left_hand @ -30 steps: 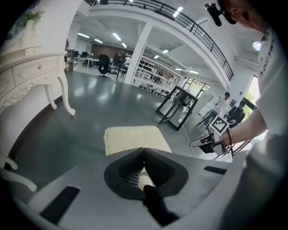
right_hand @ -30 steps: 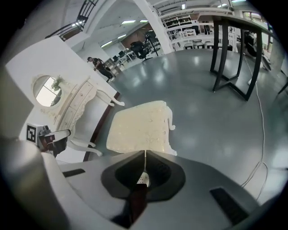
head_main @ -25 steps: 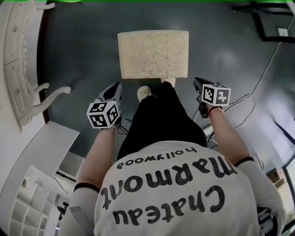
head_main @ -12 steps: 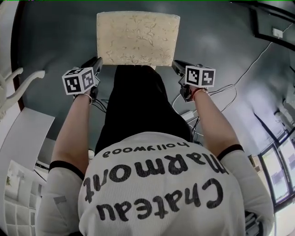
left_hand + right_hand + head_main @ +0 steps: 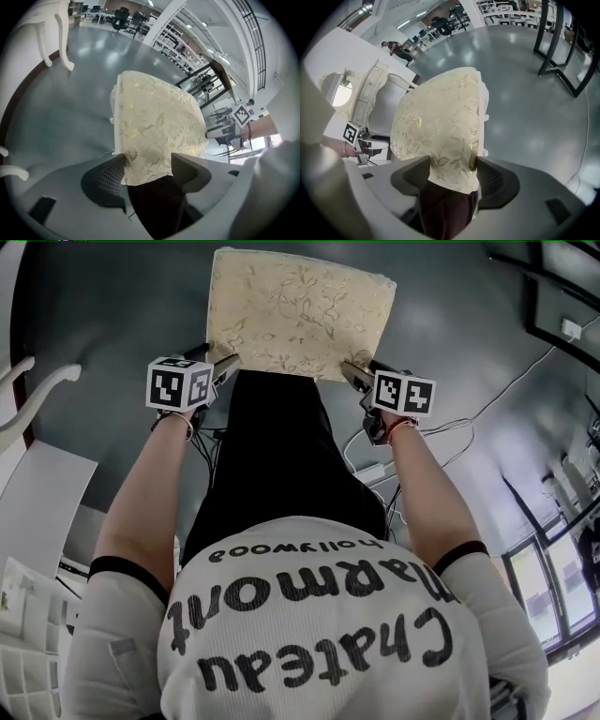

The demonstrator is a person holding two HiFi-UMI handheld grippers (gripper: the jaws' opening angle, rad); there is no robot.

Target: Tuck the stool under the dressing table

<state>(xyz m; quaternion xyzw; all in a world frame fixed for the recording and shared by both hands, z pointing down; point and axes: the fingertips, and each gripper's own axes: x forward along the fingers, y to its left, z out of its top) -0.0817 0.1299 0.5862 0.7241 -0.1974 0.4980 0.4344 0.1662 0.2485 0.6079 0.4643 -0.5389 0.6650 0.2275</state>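
Note:
The stool (image 5: 300, 310), a cream floral cushioned seat, stands on the grey floor straight ahead of me. My left gripper (image 5: 225, 362) is at its near left corner and my right gripper (image 5: 352, 373) at its near right corner. Both pairs of jaws are opening. In the left gripper view the stool (image 5: 154, 131) has its corner between the jaws of the left gripper (image 5: 147, 166). The right gripper view shows the same for the stool (image 5: 440, 122) and the right gripper (image 5: 452, 171). The white dressing table (image 5: 370, 103) stands off to the left, its curved leg (image 5: 28, 390) at the edge of the head view.
The person's black trousers (image 5: 272, 446) are directly behind the stool. White cables (image 5: 487, 399) trail over the floor on the right. A black metal frame (image 5: 562, 296) stands at the far right and a white shelf unit (image 5: 37, 521) at the near left.
Both grippers have come forward and down to the stool's near corners. Their jaws, shut before, now stand apart around the cushion. The stool sits closer in the head view.

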